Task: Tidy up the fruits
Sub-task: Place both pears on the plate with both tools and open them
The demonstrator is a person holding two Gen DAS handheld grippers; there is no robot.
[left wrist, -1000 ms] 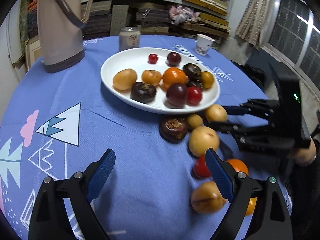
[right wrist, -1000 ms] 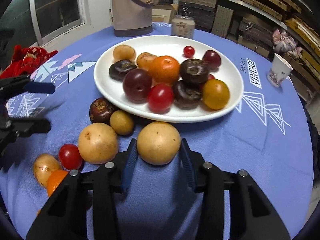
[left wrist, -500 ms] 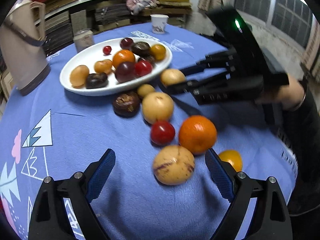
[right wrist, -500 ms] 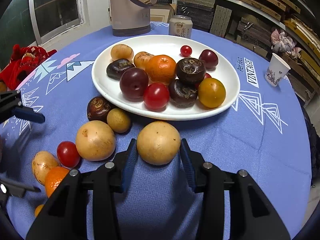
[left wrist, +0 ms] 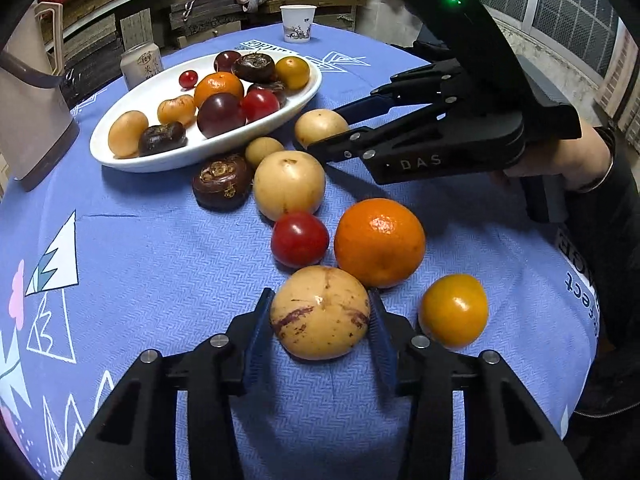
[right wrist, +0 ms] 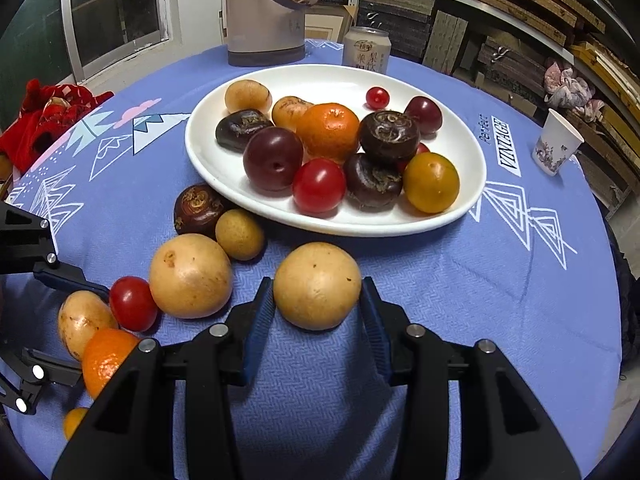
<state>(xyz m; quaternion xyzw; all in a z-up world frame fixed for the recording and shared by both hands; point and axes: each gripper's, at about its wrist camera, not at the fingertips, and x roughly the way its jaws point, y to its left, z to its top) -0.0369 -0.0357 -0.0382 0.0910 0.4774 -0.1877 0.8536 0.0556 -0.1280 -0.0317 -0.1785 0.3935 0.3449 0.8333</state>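
Note:
A white plate (left wrist: 120, 152) (right wrist: 460, 132) holds several fruits. My left gripper (left wrist: 320, 320) is shut on a tan streaked fruit (left wrist: 320, 312) near the table's front. Beside it lie an orange (left wrist: 379, 242), a red tomato (left wrist: 300, 239), a yellow-orange fruit (left wrist: 453, 310), a big tan fruit (left wrist: 289, 184), a dark brown fruit (left wrist: 222, 181) and a small tan one (left wrist: 263, 150). My right gripper (right wrist: 318, 300) is shut on a round tan fruit (right wrist: 317, 285) (left wrist: 320, 128) just before the plate's rim.
A beige thermos jug (right wrist: 264, 12) (left wrist: 28, 92), a drink can (right wrist: 366, 50) and a paper cup (right wrist: 556, 146) stand around the plate's far side. The blue cloth covers a round table (right wrist: 520, 320). Shelves lie behind. A red cloth (right wrist: 52, 120) lies off the table's left.
My left gripper moved right and forward to the loose fruits and closed on the tan streaked fruit. My right gripper stayed around its tan fruit.

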